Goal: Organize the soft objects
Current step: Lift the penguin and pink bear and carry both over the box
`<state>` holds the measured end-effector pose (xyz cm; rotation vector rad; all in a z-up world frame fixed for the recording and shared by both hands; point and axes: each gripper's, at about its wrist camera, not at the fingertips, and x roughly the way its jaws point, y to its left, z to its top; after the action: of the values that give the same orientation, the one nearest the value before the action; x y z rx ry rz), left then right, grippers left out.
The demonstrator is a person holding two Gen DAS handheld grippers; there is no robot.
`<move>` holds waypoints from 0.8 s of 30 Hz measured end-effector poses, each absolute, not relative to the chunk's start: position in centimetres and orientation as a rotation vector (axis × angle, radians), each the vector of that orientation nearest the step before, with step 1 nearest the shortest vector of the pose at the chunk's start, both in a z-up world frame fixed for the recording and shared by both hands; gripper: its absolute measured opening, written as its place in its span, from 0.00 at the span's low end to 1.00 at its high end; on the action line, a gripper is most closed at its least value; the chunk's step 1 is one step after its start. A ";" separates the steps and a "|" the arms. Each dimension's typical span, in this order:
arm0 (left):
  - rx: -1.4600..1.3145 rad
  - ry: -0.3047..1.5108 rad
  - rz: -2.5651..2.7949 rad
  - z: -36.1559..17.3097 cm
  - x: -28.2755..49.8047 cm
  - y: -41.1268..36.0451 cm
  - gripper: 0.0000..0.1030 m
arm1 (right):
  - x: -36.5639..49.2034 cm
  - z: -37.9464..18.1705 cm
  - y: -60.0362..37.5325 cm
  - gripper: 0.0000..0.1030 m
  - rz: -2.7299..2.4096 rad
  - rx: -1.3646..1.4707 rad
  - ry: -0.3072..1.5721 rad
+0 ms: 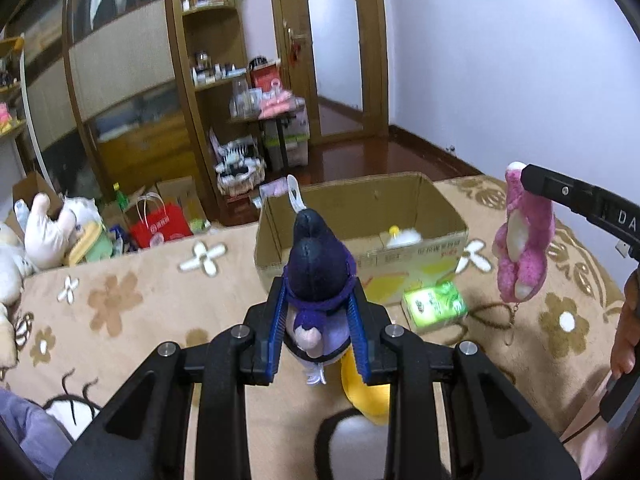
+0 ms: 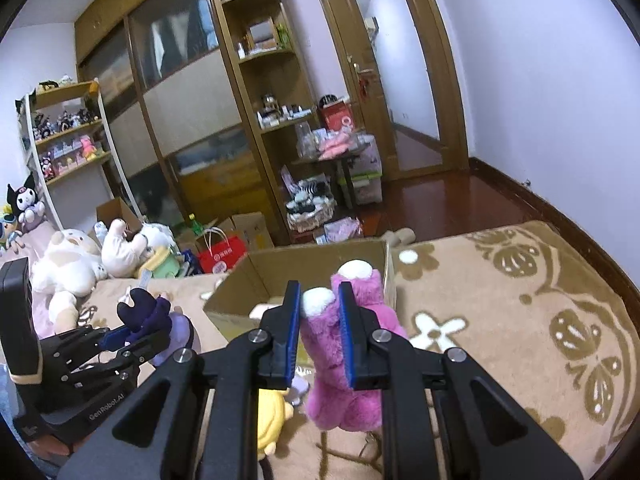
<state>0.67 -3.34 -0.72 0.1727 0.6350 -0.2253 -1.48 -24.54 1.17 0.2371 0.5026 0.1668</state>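
Hanging off the right gripper (image 2: pixel 320 312), pink plush (image 2: pixel 340 368) is clamped between both fingers (image 2: pixel 291 312), above the floral blanket (image 2: pixel 520 320) near the open cardboard box (image 2: pixel 304 268). Left gripper (image 1: pixel 318 312) is closed on the purple plush (image 1: pixel 316 276), just short of the box. Green packet (image 1: pixel 434 304) lies beside the box, yellow plush (image 2: pixel 272 420) below. Left gripper body reads "GenRobot.AI".

The purple toy (image 1: pixel 318 280) and pink bear (image 2: pixel 340 360) are fuzzy plush cloth. The box (image 1: pixel 360 216) is matt brown cardboard (creased at the rim). The blanket (image 2: pixel 520 340) looks soft and napped. Each gripper (image 1: pixel 320 320) is matt black plastic with shiny metal screws. The floor (image 2: pixel 440 200) is glossy wood.
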 end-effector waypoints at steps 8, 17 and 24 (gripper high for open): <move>0.184 0.546 -0.238 1.0 2.1 -4.3 0.27 | 0.2 3.1 -24.9 0.18 0.172 0.214 0.448; 0.200 0.447 -0.249 2.9 4.7 -5.3 0.27 | 2.9 4.9 -25.0 0.18 0.199 0.203 0.400; 0.207 0.449 -0.237 2.5 7.8 -5.4 0.27 | 5.0 4.9 -24.4 0.18 0.238 0.198 0.357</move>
<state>7.81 -5.39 2.54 0.2074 0.4485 -0.2366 5.01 -24.39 4.92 0.1978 0.3569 0.2376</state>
